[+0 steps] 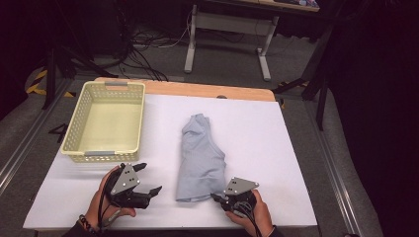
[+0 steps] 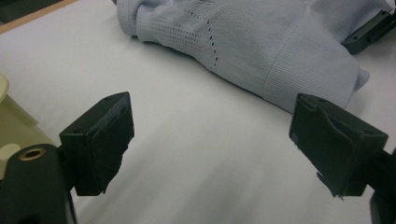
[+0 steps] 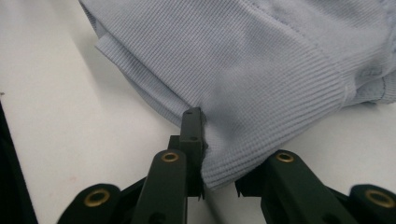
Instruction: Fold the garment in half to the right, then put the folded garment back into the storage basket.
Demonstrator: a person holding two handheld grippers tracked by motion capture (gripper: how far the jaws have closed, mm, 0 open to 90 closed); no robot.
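Note:
A light blue knit garment (image 1: 200, 155) lies folded lengthwise in the middle of the white table cover (image 1: 262, 128). My right gripper (image 1: 217, 197) is at the garment's near right corner, shut on its ribbed hem. In the right gripper view the hem (image 3: 261, 70) runs between the jaws of the right gripper (image 3: 219, 154), with one jaw on top and the other under the cloth. My left gripper (image 1: 149, 177) rests left of the garment, open. In the left gripper view this gripper (image 2: 210, 140) has only bare table between its wide-apart jaws, and the garment (image 2: 261, 42) lies beyond them.
A pale yellow perforated plastic basket (image 1: 106, 86) stands at the table's far left with nothing in it; its corner (image 2: 9, 121) is close beside my left jaw. A wooden table edge (image 1: 207, 90) runs along the back. Desk legs and cables are on the floor beyond.

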